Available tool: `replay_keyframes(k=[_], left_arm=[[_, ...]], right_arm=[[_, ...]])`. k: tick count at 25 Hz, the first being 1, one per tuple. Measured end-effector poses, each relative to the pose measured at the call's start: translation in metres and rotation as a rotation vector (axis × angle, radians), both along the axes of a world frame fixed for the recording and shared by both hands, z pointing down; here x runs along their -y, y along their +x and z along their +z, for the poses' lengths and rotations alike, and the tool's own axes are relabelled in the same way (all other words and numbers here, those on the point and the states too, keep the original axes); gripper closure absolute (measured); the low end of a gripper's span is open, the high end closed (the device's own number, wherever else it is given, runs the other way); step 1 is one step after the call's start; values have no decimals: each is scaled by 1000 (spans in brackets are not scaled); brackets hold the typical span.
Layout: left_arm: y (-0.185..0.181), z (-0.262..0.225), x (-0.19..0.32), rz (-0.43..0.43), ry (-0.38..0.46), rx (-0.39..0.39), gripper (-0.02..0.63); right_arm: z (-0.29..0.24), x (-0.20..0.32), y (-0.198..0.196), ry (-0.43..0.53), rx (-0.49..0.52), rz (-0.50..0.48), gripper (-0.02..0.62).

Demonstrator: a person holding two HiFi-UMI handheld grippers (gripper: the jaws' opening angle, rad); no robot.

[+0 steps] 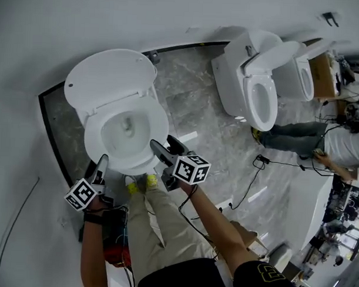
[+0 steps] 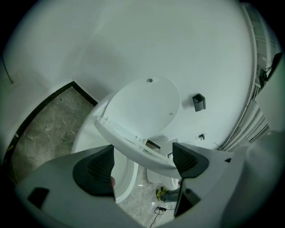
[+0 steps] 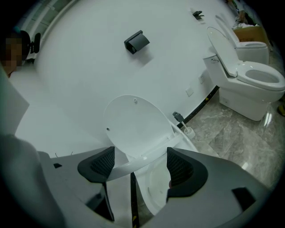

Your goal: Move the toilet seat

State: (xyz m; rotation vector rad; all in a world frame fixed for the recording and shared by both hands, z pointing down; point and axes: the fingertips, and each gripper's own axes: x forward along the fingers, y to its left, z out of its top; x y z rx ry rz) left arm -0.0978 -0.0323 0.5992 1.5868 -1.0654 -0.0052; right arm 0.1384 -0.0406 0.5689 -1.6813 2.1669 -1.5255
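White plastic toilet seat [image 2: 133, 141] appears part-raised at centre frame, below the upright lid [image 2: 144, 107]. Its rim crosses the gaps of the left claw [image 2: 143, 161] and right claw [image 3: 138, 164], both spread apart and clamping nothing. Resting unheld, it could slip off and slam onto the bowl [image 1: 118, 138].
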Motion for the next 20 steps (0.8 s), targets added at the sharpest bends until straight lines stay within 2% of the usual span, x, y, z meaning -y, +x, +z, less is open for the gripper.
replay_keyframes(k=[5,10,15,20], left_arm=[[-3,-14,17,-61,-5,-42,198],[-11,-28,37,-112,-4,-43,198],[-4,-39,57,-160,-9,-100,198],[-14,-43,78,-208,-23,-134,198]], right_arm=[[-13,18,0,18,38,42,218],[-26,37,-4,4,62,73,218],[-40,54,4,5,57,108,218],[-41,75,-4,-2,103,148,218]])
